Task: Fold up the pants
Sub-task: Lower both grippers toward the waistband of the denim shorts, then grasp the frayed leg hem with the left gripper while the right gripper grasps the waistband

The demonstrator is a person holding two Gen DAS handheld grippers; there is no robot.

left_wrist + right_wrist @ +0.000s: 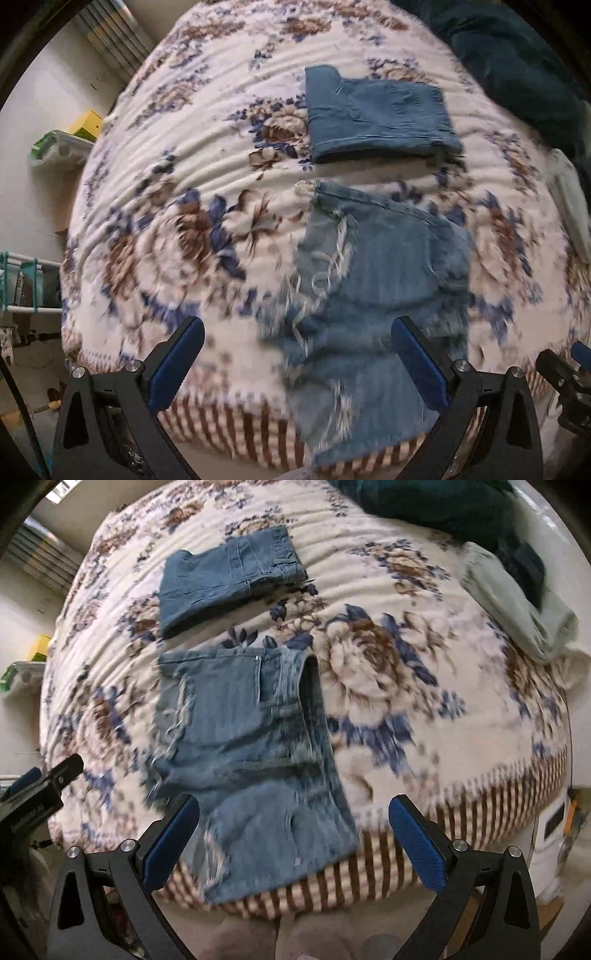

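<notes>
Surface: bed under a floral blanket (pixel 207 177), white with blue and brown blooms, striped border at the near edge.
Pants: ripped light-blue jeans (pixel 251 760) lay folded at the near edge of the bed — frayed tears along the left side, waistband and belt loops along the right, bottom end reaching over the striped border.
Left gripper (pixel 297 363): jaws spread wide, nothing between them; held above the near end of the jeans, not touching in view.
Right gripper (pixel 293 842): jaws likewise spread wide and empty — poised over the near end of the jeans.
Other denim: 1 darker folded pair (pixel 376 116) lay farther up the bed, apart from the ripped jeans.
Far right: pale grey-green folded garment (pixel 517 609) near the bed's right edge; dark teal bedding (pixel 517 59) behind it.
Image quality: motion blur in both wrist views, fabric detail soft.
</notes>
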